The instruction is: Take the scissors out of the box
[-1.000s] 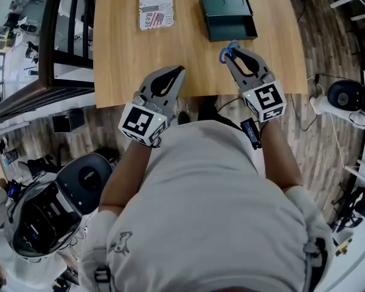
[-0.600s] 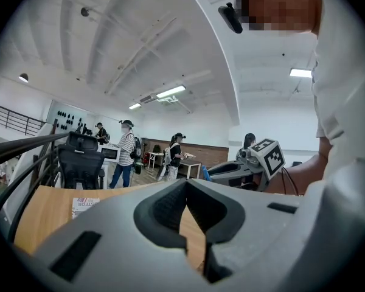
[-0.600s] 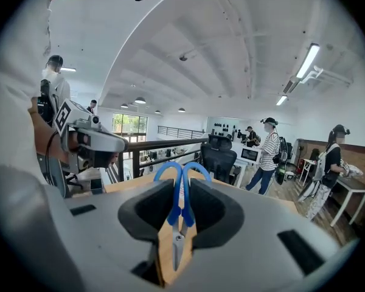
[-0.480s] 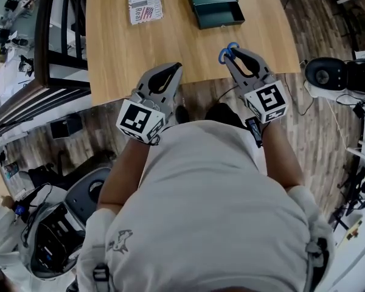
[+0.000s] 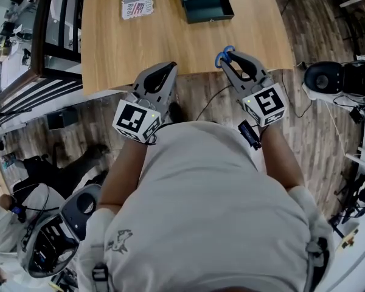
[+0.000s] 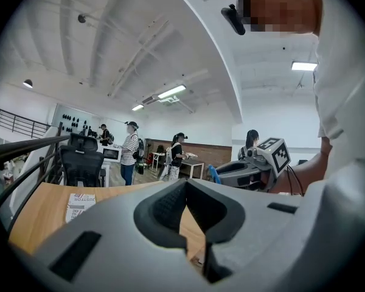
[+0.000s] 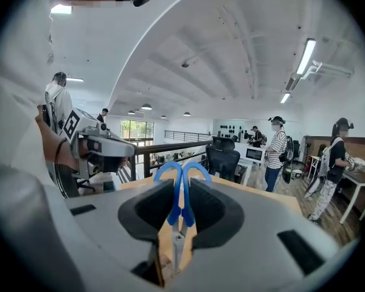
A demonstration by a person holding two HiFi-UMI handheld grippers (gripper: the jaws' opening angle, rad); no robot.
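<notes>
Right gripper (image 5: pixel 227 57) clamped on the scissors (image 7: pixel 181 192): blue handle loops stick out past the jaw tips, blades point back between the pads. It hangs over the near edge of the table (image 5: pixel 170 41), well apart from the dark box (image 5: pixel 205 2) at the far side. Left gripper (image 5: pixel 164 73) has its jaws together with nothing between them.

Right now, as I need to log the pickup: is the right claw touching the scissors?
Touching. The right gripper view shows the right claw closed on the scissors, pads pressing both blue handles.
</notes>
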